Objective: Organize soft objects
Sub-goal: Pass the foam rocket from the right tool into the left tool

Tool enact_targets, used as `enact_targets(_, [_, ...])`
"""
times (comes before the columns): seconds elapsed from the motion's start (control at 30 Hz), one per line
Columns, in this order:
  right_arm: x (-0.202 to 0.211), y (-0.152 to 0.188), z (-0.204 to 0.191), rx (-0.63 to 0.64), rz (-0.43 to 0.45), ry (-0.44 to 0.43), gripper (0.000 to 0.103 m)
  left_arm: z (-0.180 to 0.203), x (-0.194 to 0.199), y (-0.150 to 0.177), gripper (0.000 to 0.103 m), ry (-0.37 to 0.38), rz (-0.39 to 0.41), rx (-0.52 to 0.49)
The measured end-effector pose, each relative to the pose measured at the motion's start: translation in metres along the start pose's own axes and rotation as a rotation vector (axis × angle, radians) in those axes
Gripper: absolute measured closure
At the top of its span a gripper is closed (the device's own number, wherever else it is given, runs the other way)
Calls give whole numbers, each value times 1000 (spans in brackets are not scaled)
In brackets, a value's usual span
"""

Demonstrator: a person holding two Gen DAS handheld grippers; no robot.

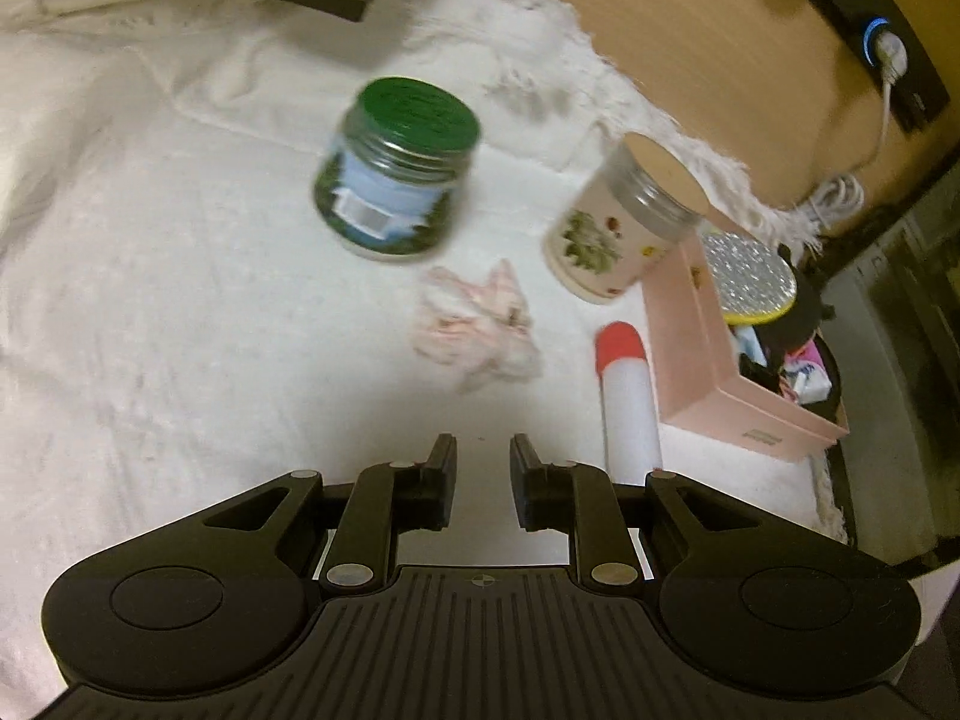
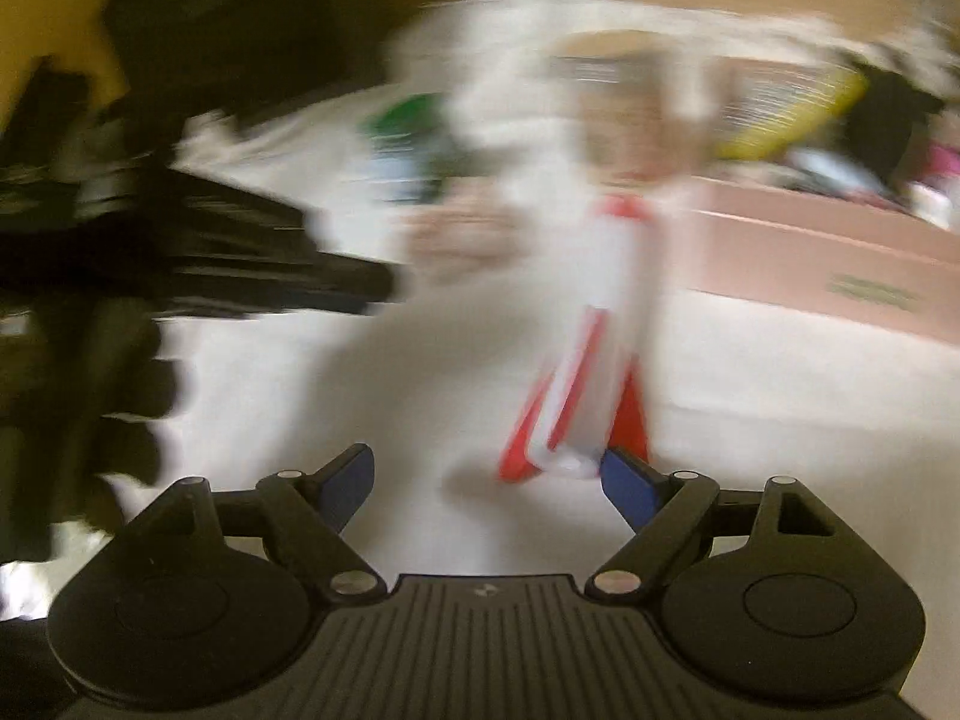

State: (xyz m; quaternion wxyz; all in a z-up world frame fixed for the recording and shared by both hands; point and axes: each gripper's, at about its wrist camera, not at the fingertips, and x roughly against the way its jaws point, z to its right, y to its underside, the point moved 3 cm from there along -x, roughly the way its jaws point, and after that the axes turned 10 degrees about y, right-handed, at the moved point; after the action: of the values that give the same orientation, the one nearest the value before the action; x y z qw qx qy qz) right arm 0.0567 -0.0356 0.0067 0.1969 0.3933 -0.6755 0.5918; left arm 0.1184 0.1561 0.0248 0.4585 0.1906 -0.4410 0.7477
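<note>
A crumpled pink-and-white cloth (image 1: 477, 327) lies on the white bedspread (image 1: 150, 300), ahead of my left gripper (image 1: 483, 456), which is open a little and empty above the bedspread. A white foam rocket with a red tip (image 1: 627, 396) lies to the right of the left gripper. In the blurred right wrist view the rocket (image 2: 606, 336) shows its red fins just ahead of my right gripper (image 2: 489, 480), which is wide open and empty. The cloth (image 2: 462, 240) is a pale blur further off.
A green-lidded jar (image 1: 396, 171) and a floral tin with a metal collar (image 1: 624, 222) stand on the bedspread. A pink box (image 1: 720, 372) of small items with a glittery disc (image 1: 750, 276) sits at the right. The other gripper (image 2: 198, 252) is a dark blur at left.
</note>
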Motion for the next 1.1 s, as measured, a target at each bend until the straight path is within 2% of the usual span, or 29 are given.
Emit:
enact_targets(0.07, [3,-5,-25,76,19,-25,19,-1,2,-3,82,11,1,-12])
enact_targets(0.17, [16,-5,-47,219,79,15,19,15,-6,-10,82,67,-9,-44])
enact_targets(0.23, [26,0,-43,254,95,54,19,35,-21,-13,82,106,-25,-81])
enact_targets(0.3, [38,7,-32,265,111,116,19,57,-40,-13,82,108,-28,-136])
enact_targets(0.47, [58,20,11,167,156,313,19,96,-84,6,81,71,-93,-250])
enact_targets(0.53, [64,27,29,98,175,390,19,103,-87,10,81,43,-53,-312])
enact_targets(0.63, [67,37,47,22,180,465,19,107,-93,9,80,-66,-48,-369])
enact_targets(0.67, [66,41,51,-1,178,490,19,106,-95,10,69,-81,-68,-380])
enact_targets(0.7, [64,44,55,-21,174,509,19,106,-97,11,66,-86,-83,-390])
enact_targets(0.77, [63,53,62,-43,168,527,19,108,-99,14,65,-97,-104,-414])
enact_targets(0.87, [52,60,70,-71,153,529,19,109,-108,24,65,-108,-185,-423])
enact_targets(0.97, [38,60,75,-86,134,513,18,111,-110,29,64,-125,-182,-460])
enact_targets(1.1, [28,62,80,-114,146,492,8,110,-109,29,64,-127,-181,-450])
